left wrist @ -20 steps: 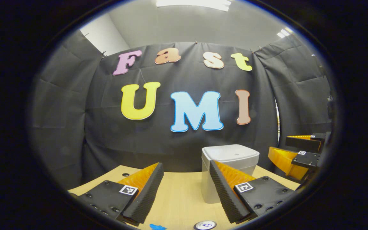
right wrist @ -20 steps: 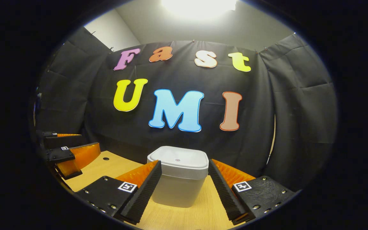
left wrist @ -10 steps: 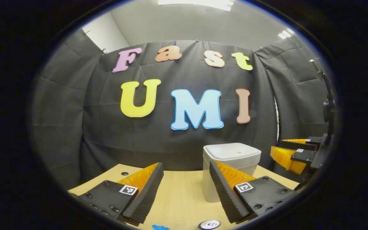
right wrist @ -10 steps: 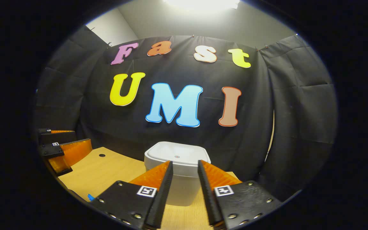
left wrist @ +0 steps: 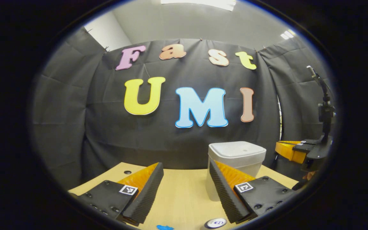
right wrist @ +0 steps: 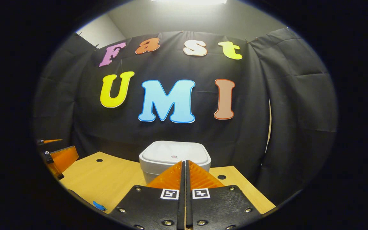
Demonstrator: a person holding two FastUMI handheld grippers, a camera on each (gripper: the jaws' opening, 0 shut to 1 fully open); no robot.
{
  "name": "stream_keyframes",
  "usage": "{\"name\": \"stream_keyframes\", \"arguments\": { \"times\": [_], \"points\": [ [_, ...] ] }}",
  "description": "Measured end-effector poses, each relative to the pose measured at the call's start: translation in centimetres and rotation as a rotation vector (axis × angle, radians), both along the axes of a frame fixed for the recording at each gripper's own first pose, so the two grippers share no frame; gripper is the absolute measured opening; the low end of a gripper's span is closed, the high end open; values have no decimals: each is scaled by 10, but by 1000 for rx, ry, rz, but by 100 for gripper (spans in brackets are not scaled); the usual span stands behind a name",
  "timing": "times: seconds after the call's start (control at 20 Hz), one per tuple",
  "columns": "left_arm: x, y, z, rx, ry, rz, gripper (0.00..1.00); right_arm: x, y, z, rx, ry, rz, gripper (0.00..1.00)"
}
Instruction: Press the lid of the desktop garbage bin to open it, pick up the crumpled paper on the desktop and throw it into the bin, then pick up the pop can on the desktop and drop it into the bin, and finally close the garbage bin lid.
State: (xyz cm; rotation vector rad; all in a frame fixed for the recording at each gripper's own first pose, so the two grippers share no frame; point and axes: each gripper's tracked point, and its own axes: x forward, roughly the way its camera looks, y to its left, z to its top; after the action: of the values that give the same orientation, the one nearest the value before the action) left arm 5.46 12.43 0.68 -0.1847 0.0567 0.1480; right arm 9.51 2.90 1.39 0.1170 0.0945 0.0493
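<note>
Right gripper: fingers pressed together with nothing between them, tips pointing at the near edge of the garbage bin. In the right gripper view the tips overlap the front of the bin; contact cannot be confirmed. The lid lies flat and closed on the bin body.

Left gripper: fingers spread wide apart, holding nothing, above the wooden desktop. In the left gripper view the bin stands behind the right-hand finger, toward the back of the desktop near the black cloth wall.

Pop can: seen from its top at the lower edge of the left gripper view, near the base of the right-hand finger. A small blue object lies on the desktop to its left — too little shows to identify it.

The right gripper also appears at the far right edge of the left gripper view, level with the bin's lid.
</note>
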Motion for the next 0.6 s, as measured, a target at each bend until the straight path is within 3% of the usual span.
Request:
{"name": "stream_keyframes", "arguments": {
  "times": [0.1, 0.3, 0.35, 0.6],
  "points": [
    [0, 2, -2, -4, 7, 3, 95, 20, 4, -3, -14, 8, 15, 1],
    [-3, 6, -7, 0, 18, 8, 95, 64, 7, -1, -19, 16, 32, 1],
    [-4, 7, -8, -1, 19, 11, 100, 73, 8, -4, -16, 23, 34, 1],
    [-7, 19, -16, -11, 37, 40, 95, 105, 18, -18, -20, 75, 57, 1]
  ]
}}
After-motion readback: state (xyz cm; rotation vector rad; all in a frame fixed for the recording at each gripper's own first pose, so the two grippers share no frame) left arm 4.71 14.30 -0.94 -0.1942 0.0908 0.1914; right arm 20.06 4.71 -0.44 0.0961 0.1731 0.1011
